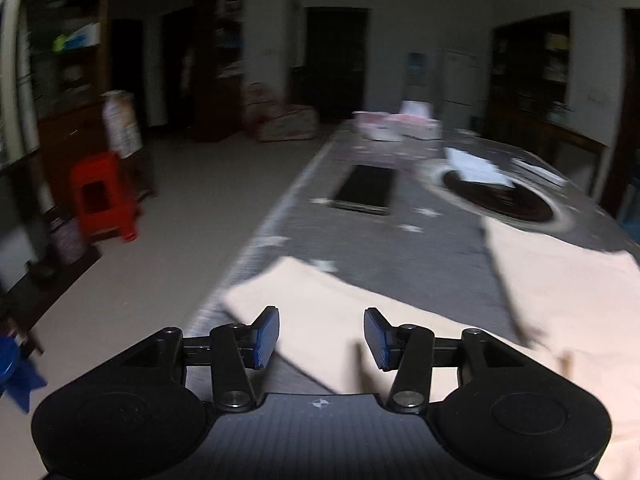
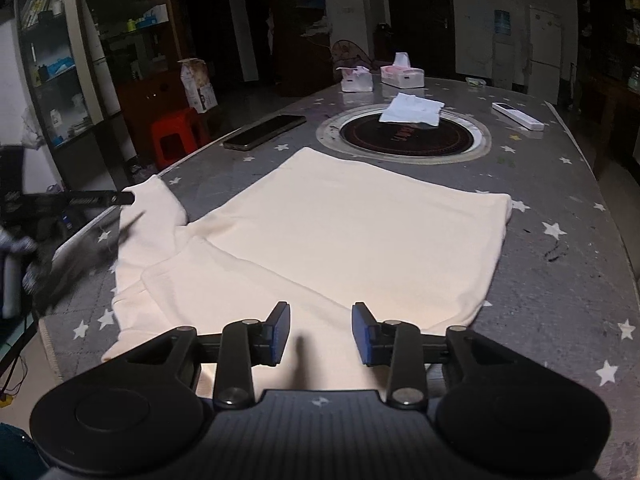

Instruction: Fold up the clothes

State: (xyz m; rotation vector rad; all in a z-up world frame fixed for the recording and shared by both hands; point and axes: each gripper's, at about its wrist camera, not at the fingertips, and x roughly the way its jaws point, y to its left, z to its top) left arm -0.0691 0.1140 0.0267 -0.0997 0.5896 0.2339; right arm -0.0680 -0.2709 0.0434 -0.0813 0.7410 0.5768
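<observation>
Cream shirt (image 2: pixel 320 232) flat on table (image 2: pixel 560 208), phone (image 2: pixel 264 132) beyond, both claws released, left view blurred.

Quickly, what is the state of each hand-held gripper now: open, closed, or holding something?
Left hand-held gripper: open, holding nothing, above the cream garment.
Right hand-held gripper: open, holding nothing, above the same garment.

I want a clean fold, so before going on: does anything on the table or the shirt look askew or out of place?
Mostly tidy. The cream shirt lies flat, but its sleeve reaches the table's left edge. Small dark scraps lie on the star-patterned cloth right of the shirt. Both the left gripper and the right gripper are open, holding nothing.
</observation>
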